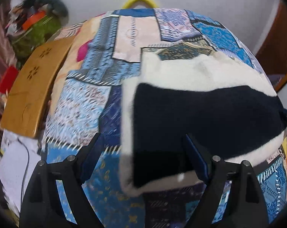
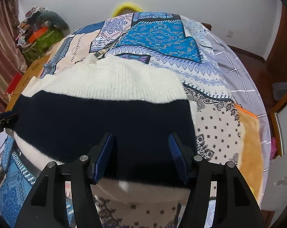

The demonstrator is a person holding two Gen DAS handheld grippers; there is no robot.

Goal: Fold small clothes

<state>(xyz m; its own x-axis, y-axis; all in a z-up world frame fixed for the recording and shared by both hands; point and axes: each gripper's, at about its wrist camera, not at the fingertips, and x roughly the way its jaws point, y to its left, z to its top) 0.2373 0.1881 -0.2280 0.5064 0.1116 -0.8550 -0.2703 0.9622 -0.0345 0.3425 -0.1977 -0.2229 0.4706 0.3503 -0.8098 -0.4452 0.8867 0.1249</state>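
A small knitted sweater, white with a wide dark navy band (image 1: 210, 114), lies flat on a blue patchwork bedspread (image 1: 90, 102). In the left wrist view my left gripper (image 1: 143, 148) is open above the sweater's left edge, its right finger over the navy band and its left finger over the bedspread. In the right wrist view the same sweater (image 2: 105, 117) fills the middle. My right gripper (image 2: 140, 144) is open over the navy band near the sweater's right side. The left gripper's tip shows at the far left edge (image 2: 3, 119).
A wooden board (image 1: 35, 87) lies beside the bed's left side, with a cluttered pile (image 1: 35, 24) behind it. A yellow ring (image 2: 127, 8) sits at the far edge by the white wall. A grey checked sheet (image 2: 236, 66) and an orange cushion (image 2: 249, 148) lie to the right.
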